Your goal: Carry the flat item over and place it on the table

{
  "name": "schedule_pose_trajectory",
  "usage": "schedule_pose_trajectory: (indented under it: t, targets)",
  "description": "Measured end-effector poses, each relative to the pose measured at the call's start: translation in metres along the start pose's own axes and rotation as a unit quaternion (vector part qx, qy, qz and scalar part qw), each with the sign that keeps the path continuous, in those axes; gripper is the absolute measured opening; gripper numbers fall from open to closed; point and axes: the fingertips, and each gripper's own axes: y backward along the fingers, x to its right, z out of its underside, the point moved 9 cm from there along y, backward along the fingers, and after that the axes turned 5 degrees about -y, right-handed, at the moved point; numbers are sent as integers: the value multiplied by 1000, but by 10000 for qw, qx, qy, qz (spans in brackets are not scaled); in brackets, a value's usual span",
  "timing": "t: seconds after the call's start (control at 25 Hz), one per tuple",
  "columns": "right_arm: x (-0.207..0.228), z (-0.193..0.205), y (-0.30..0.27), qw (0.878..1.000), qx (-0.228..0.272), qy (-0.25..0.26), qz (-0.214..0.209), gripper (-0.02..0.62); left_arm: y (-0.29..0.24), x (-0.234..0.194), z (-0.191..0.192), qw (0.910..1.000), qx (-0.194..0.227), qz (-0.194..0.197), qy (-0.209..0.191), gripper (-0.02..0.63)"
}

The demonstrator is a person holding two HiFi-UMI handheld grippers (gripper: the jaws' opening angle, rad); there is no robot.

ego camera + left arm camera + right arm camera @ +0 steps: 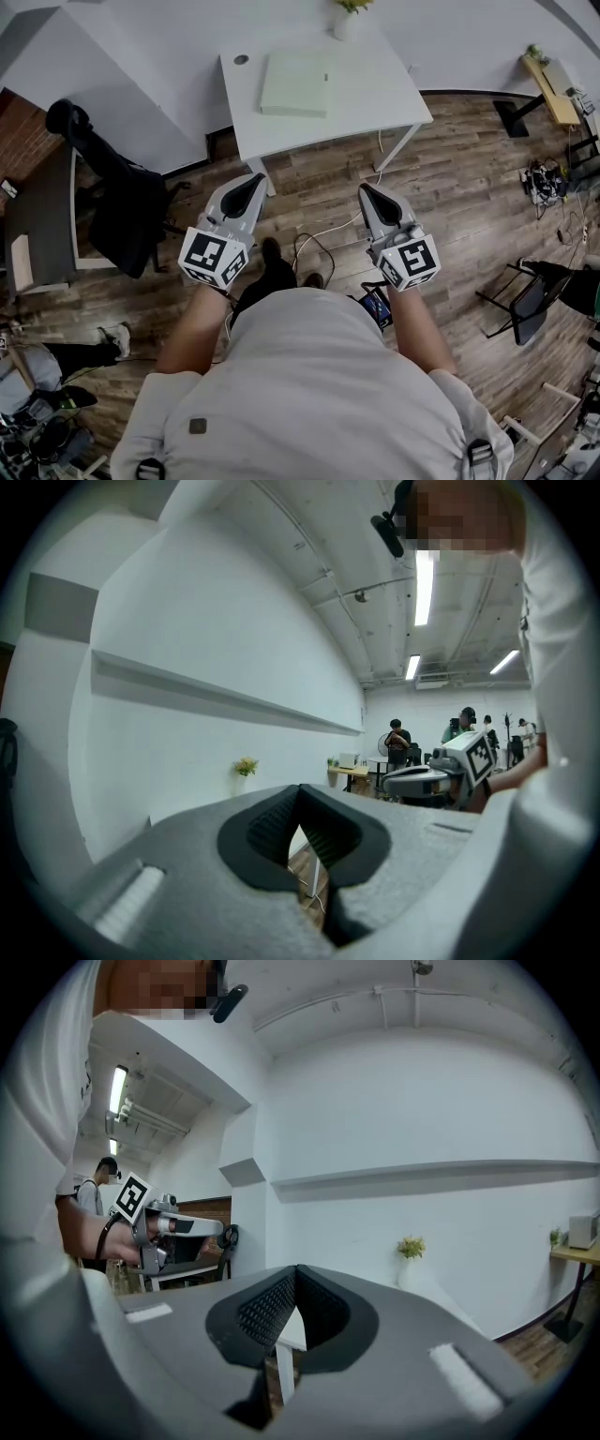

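Two empty grippers over a wood floor, facing a white table

The flat pale-green panel [296, 84] lies on the white table [380, 94], left of its middle, with a vase of yellow flowers [345, 19] at the far edge by the white wall [141, 56]. The left gripper [253, 178] and right gripper [366, 190] hang side by side over the plank floor [450, 187], well short of the table, each with jaws closed together on nothing. A black office chair [122, 206] stands to the left, and a white cable [328, 232] trails between the grippers.
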Motion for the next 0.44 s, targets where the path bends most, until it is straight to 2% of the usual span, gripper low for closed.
schedule_pose_trajectory:
  t: [0.44]
  targets:
    - [-8, 0, -4, 10000, 9, -34, 19, 9, 8, -6, 4, 10000, 4, -23, 65, 1]
